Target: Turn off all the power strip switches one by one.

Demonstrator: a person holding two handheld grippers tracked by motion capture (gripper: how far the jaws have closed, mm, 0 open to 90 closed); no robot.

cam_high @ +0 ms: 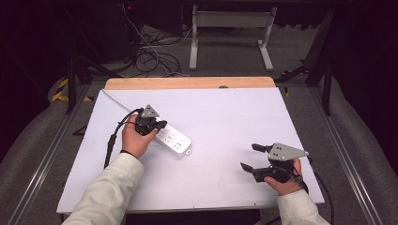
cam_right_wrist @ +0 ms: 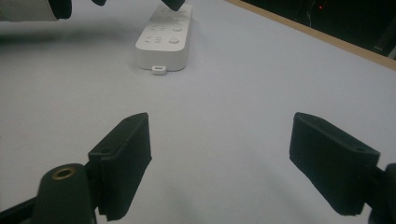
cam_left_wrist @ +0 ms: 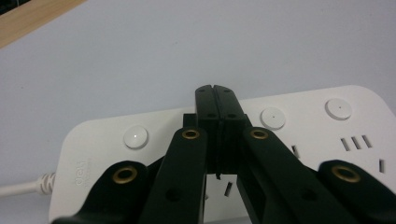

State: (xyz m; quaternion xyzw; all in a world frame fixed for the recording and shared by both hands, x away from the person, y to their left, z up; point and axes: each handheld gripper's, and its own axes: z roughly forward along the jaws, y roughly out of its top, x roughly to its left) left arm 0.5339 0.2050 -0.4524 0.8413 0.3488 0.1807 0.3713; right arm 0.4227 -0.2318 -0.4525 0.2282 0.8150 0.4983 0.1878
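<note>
Left gripper (cam_high: 159, 125), jaws closed and empty, hovered over the power strip (cam_high: 174, 139); right gripper (cam_high: 253, 157), jaws wide apart and empty, was well apart from the strip.

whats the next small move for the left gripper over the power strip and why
Probably press straight down a little. The left gripper is shut, its closed tips poised over the power strip between two round white buttons, apparently not yet pushing anything. The right gripper rests open, well apart.

A faint embossed brand mark sat on the white power strip (cam_left_wrist: 93, 154) — lower left of the frame — too blurred to read.
</note>
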